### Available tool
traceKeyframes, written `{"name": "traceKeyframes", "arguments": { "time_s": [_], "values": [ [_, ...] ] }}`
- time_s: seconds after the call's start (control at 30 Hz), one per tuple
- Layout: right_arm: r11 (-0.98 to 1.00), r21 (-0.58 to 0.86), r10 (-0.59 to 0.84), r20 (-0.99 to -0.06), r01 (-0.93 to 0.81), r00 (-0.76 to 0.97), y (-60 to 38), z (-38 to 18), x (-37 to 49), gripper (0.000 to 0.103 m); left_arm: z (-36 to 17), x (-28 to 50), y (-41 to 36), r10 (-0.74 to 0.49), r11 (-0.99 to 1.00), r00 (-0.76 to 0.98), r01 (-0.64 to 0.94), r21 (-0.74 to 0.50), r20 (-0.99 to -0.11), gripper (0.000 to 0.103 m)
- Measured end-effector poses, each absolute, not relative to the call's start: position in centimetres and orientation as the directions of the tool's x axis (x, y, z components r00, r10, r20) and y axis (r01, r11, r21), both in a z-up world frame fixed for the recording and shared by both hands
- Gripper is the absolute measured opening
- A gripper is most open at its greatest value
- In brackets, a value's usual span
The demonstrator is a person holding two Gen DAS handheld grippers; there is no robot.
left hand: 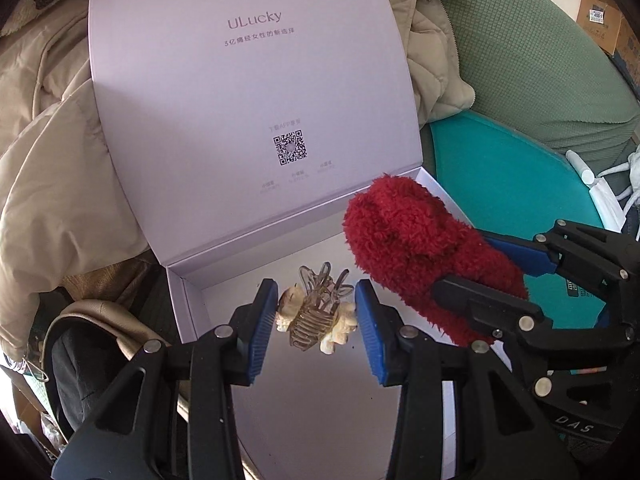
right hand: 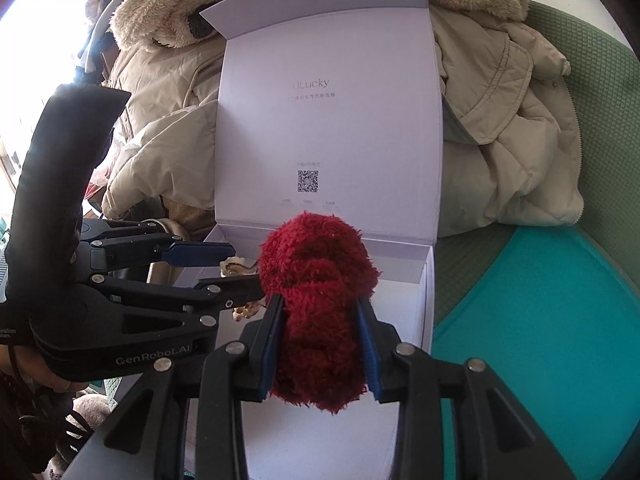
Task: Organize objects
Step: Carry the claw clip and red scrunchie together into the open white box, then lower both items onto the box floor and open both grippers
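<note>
Hair claw clip (left hand: 316,312) pinched in the left tool (left hand: 316,316) and red fuzzy sock (right hand: 320,304) clamped in the right tool (right hand: 320,344) hang over the open box (right hand: 424,280) just ahead, seemingly for dropping in.

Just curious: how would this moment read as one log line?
left gripper: holds hair clip | right gripper: holds red sock | both over open box

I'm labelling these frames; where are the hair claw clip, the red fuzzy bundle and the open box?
hair claw clip (left hand: 316,312): left wrist view, its ribbed middle.
red fuzzy bundle (right hand: 316,300): right wrist view, centre of its pile.
open box (left hand: 248,92): left wrist view, inside of raised lid.
</note>
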State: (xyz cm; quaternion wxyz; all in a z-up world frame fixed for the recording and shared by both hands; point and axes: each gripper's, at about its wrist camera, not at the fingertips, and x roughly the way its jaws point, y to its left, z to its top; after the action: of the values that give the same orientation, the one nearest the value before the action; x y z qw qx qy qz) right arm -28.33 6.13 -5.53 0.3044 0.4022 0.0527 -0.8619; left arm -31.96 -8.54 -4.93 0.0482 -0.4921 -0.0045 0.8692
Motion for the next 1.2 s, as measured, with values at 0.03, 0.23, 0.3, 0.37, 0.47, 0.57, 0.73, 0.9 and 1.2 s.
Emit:
{"name": "traceKeyframes", "arguments": {
  "time_s": [0.03, 0.23, 0.3, 0.37, 0.47, 0.57, 0.73, 0.9, 1.2],
  "values": [
    [-0.811, 0.154, -0.479, -0.73, 0.565, -0.488, 6.0, -5.8, -28.6, 0.035, -5.2, -32.2, -8.6, 0.089, -0.995, -0.508, -0.081, -0.056, -0.857, 0.039],
    [-0.818, 0.144, -0.458, -0.749, 0.557, -0.479, 5.7, -6.7, -29.4, 0.035, -6.5, -33.1, -8.4, 0.09, -0.995, -0.493, -0.085, -0.055, -0.865, 0.039],
    [-0.819, 0.141, -0.453, -0.755, 0.556, -0.475, 5.6, -7.0, -29.6, 0.035, -6.9, -33.2, -8.4, 0.088, -0.995, -0.489, -0.085, -0.053, -0.868, 0.039],
    [-0.822, 0.138, -0.444, -0.764, 0.553, -0.469, 5.6, -7.4, -29.8, 0.035, -7.3, -33.3, -8.2, 0.086, -0.995, -0.483, -0.084, -0.052, -0.871, 0.039],
    [-0.828, 0.14, -0.433, -0.776, 0.544, -0.459, 5.5, -7.9, -30.0, 0.035, -7.9, -33.3, -8.2, 0.085, -0.995, -0.478, -0.081, -0.052, -0.874, 0.039],
    [-0.829, 0.138, -0.427, -0.781, 0.542, -0.455, 5.5, -8.1, -29.9, 0.035, -7.9, -33.0, -8.4, 0.084, -0.995, -0.477, -0.08, -0.053, -0.875, 0.039],
    [-0.832, 0.128, -0.42, -0.782, 0.54, -0.461, 5.6, -8.0, -29.8, 0.04, -7.9, -32.6, -8.8, 0.068, -0.997, -0.468, -0.064, -0.043, -0.881, 0.039],
    [-0.848, 0.1, -0.387, -0.788, 0.52, -0.479, 5.9, -7.7, -29.8, 0.049, -7.5, -32.1, -9.5, 0.06, -0.998, -0.465, -0.047, -0.043, -0.883, 0.044],
    [-0.862, 0.099, -0.38, -0.775, 0.497, -0.505, 6.6, -6.0, -29.3, 0.053, -5.1, -31.3, -8.8, 0.044, -0.999, -0.496, -0.037, -0.03, -0.867, 0.048]
  ]
}}
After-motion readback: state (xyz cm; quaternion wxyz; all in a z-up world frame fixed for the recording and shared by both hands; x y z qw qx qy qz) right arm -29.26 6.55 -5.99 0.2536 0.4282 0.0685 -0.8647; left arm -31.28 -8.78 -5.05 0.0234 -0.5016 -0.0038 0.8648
